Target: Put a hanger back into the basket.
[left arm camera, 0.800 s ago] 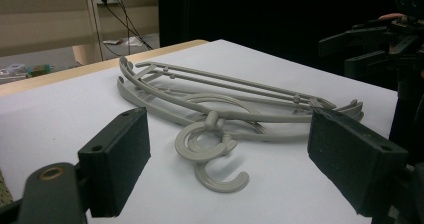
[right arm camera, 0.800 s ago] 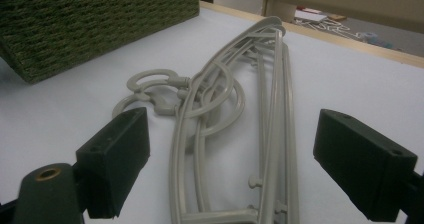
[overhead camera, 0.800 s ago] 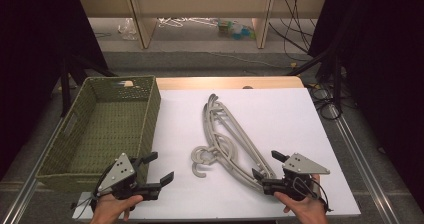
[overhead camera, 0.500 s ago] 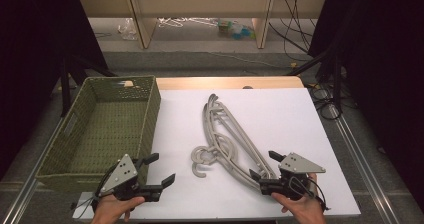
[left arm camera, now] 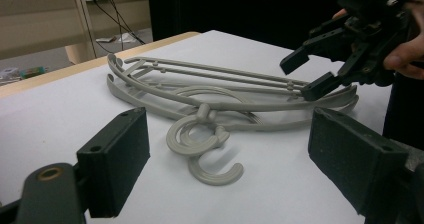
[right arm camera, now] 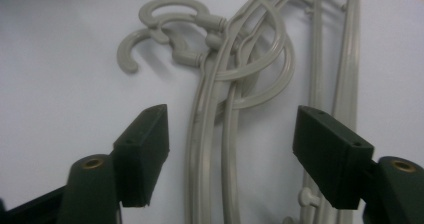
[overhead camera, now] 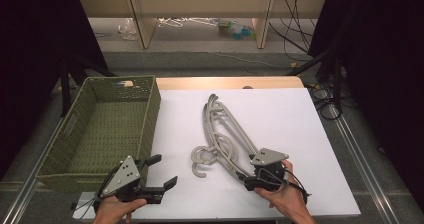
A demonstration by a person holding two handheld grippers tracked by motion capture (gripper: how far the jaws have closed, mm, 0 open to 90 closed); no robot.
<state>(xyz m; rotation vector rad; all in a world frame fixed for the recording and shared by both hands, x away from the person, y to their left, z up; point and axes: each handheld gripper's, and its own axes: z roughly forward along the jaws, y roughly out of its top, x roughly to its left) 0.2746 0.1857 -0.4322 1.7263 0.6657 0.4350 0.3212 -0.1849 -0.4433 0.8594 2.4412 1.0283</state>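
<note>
Lying tangled near the middle of the white tabletop, a stack of pale grey plastic clothes hangers, long arms running away toward the far edge and curved hooks pointing toward the near edge, one hook resting partly over another. Sitting just left of the white surface, a rectangular olive-green woven basket, standing upright with a cut-out handle in its side wall. Hovering at the near left corner beside the basket's front corner, the left gripper with black jaws and a grey three-cornered plate on top, jaws spread wide and closing on nothing, well apart from the hangers, facing across the table toward the hooks. Reaching in at the near right, the right gripper, held in the person's right hand, jaws spread apart and straddling the near ends of the hanger arms, with several grey bars passing between the two black pads in the right gripper view; whether the pads are touching the plastic, impossible to tell
</note>
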